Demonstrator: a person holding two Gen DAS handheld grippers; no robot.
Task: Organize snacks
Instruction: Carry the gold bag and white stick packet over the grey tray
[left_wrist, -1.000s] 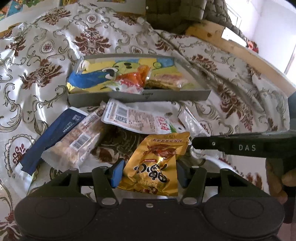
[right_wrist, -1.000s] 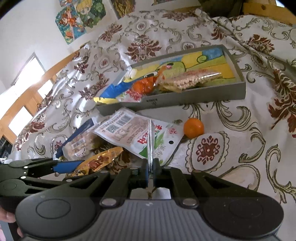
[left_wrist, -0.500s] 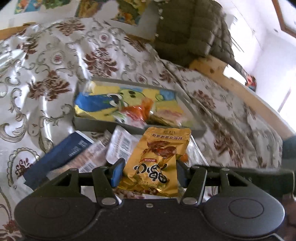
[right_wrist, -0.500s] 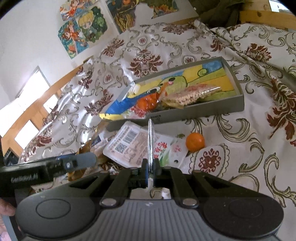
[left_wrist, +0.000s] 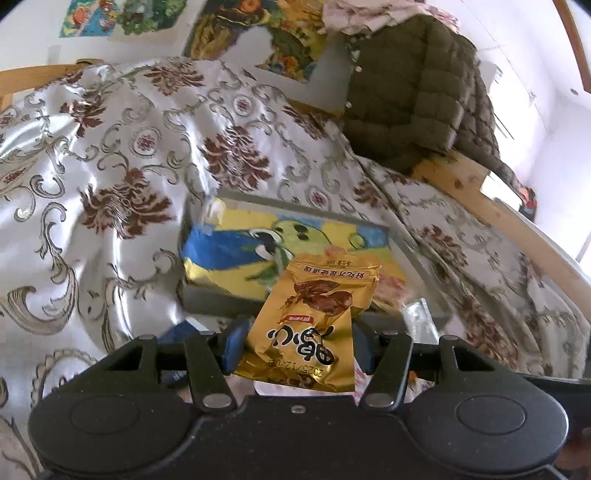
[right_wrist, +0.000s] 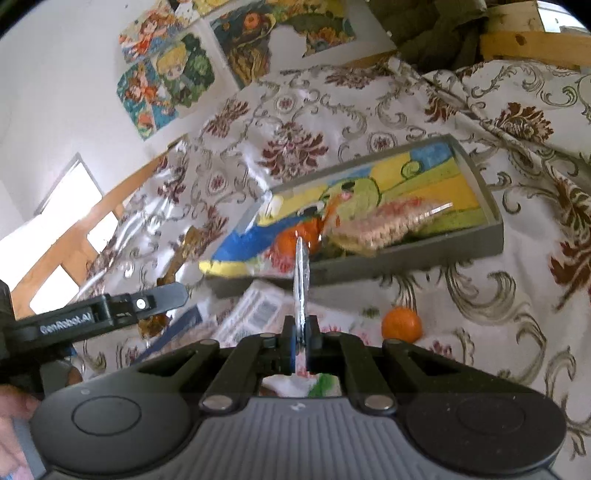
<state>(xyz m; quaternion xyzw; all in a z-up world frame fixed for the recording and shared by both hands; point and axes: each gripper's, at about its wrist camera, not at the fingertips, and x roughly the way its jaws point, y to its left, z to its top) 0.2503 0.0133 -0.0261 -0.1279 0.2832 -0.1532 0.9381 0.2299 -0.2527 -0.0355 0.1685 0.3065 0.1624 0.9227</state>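
Left tool (left_wrist: 295, 345) tilted downward, pads partway apart, clamped on something wide. Right tool (right_wrist: 300, 345) tilted downward, pads pinched together on something thin.

Bright daylight pours through a window (right_wrist: 62, 218) onto white walls hung with cartoon posters (right_wrist: 166, 77), a wooden bed frame (left_wrist: 491, 199) and a floral bedspread (left_wrist: 122, 155).

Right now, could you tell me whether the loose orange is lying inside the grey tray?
No, the orange rests on the patterned cloth in front of the grey tray, outside its near wall.
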